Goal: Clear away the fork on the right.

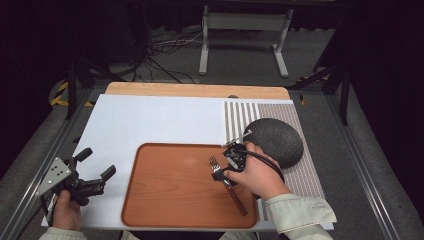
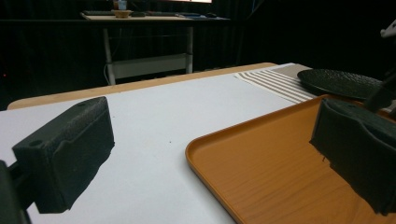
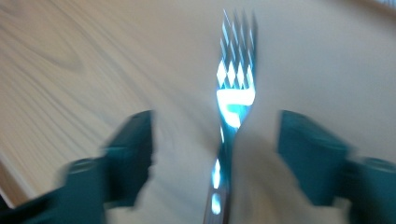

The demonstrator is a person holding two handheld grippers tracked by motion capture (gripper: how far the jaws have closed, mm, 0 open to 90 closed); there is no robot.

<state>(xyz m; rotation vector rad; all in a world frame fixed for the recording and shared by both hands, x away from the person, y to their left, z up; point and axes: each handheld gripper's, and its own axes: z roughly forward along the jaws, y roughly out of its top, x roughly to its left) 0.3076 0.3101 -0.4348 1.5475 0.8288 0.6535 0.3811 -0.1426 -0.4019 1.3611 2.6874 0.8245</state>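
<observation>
My left hand [image 1: 66,209] rests low at my left side, wrapped round the left gripper [image 1: 95,170], whose jaws gape wide and point forward and to the right, its grey plate tilted up. My right forearm, in a pale sleeve [image 1: 299,212], angles in from the lower right; my right hand [image 1: 257,172] tips the right gripper [image 1: 220,172] downward, jaws spread apart.

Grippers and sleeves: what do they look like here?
Left gripper: black body, two blocky black jaw pads, grey three-cornered plate with small holes on top. Right gripper: black, with a black cable looping over the hand. Its pads look dark teal, blurred. Sleeves are pale greenish-grey.
</observation>
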